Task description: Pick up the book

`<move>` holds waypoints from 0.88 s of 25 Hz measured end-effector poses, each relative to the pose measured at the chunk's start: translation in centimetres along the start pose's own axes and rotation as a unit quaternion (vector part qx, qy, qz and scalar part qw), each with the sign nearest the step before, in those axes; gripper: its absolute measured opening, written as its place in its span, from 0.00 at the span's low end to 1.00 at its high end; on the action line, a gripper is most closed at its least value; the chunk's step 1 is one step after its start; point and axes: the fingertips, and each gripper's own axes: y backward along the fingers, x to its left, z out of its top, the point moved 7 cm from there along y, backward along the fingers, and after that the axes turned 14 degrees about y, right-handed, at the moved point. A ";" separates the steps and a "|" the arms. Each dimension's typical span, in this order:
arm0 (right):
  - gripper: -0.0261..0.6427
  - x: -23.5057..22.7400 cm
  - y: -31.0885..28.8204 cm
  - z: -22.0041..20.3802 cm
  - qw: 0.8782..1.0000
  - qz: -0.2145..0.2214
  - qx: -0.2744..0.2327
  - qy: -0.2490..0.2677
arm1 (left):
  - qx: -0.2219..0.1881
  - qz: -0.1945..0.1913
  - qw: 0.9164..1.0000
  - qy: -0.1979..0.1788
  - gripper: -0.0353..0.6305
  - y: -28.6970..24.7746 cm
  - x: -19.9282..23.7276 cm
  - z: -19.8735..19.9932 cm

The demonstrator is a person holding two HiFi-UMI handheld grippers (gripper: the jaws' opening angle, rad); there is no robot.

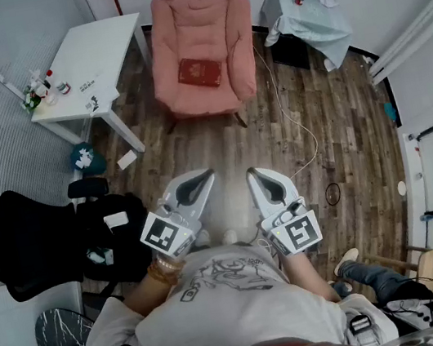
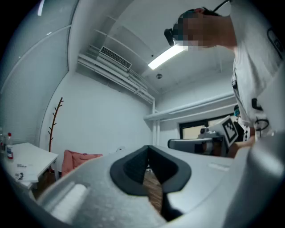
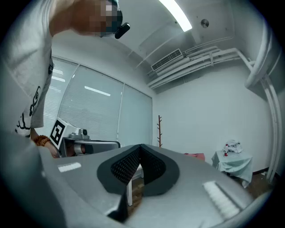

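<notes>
A dark red book (image 1: 200, 72) lies flat on the seat of a pink armchair (image 1: 198, 22) at the far side of the room. My left gripper (image 1: 199, 181) and right gripper (image 1: 257, 177) are held side by side close to my body, well short of the chair, both shut and empty. In the left gripper view the left gripper (image 2: 148, 156) shows closed jaws, with the armchair (image 2: 76, 160) small at the left. The right gripper (image 3: 140, 155) also has its jaws together in its own view, and a strip of the armchair (image 3: 194, 155) shows behind them.
A white table (image 1: 91, 62) with small bottles stands left of the chair. A small table draped in pale cloth (image 1: 306, 15) is at the right. A black office chair (image 1: 54, 242) sits at my left, a white cable (image 1: 295, 125) runs over the wooden floor, and someone's legs (image 1: 365, 273) are at lower right.
</notes>
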 end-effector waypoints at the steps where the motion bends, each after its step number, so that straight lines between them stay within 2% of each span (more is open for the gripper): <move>1: 0.05 -0.2 -0.1 0.1 1.000 0.003 0.003 0.003 | -0.001 0.000 1.000 0.003 0.06 -0.3 0.0 0.0; 7: 0.05 -1.8 -0.3 0.3 1.000 0.011 0.001 0.009 | 0.002 -0.003 1.000 -0.003 0.06 -2.0 -0.2 -0.1; 14: 0.05 -3.6 1.0 -0.5 1.000 0.001 -0.014 -0.022 | 0.005 0.002 1.000 0.005 0.06 -3.6 -1.1 -0.8; 22: 0.05 -5.8 2.5 -1.7 1.000 0.001 -0.008 -0.021 | 0.007 0.006 1.000 0.007 0.06 -6.0 -2.1 -2.2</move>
